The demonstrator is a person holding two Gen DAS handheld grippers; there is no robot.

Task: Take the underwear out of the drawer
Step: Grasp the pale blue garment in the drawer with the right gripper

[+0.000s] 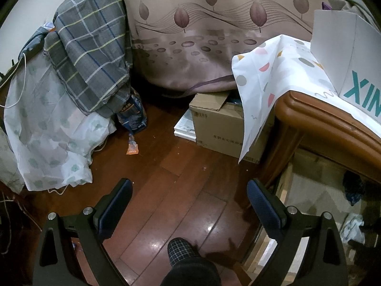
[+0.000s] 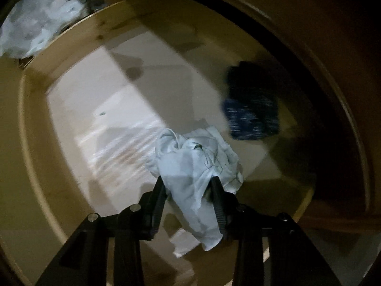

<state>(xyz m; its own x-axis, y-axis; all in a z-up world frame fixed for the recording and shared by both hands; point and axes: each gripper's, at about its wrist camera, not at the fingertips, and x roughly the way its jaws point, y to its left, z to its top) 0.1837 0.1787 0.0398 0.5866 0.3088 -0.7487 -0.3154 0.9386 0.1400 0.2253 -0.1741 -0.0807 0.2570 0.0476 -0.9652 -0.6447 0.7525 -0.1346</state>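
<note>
In the right wrist view I look down into an open wooden drawer [image 2: 35, 119] with a pale lining. My right gripper [image 2: 187, 178] is shut on a crumpled pale blue piece of underwear [image 2: 190, 152], its two fingers pressing the cloth from both sides. A dark blue speckled garment [image 2: 252, 116] lies further back on the right of the drawer. In the left wrist view my left gripper [image 1: 189, 183] hangs open and empty over the wooden floor, left of the drawer [image 1: 297, 190]. The pale underwear [image 1: 352, 228] and the dark garment [image 1: 353, 190] show dimly inside it.
The dresser's rounded wooden top [image 1: 321, 119] carries a spotted white cloth [image 1: 262, 76] and a white box with teal letters [image 1: 345, 54]. A cardboard box [image 1: 221, 124] stands on the floor beside it. Plaid bedding [image 1: 90, 54] is piled at the left. A person's slippered foot [image 1: 181, 250] is below.
</note>
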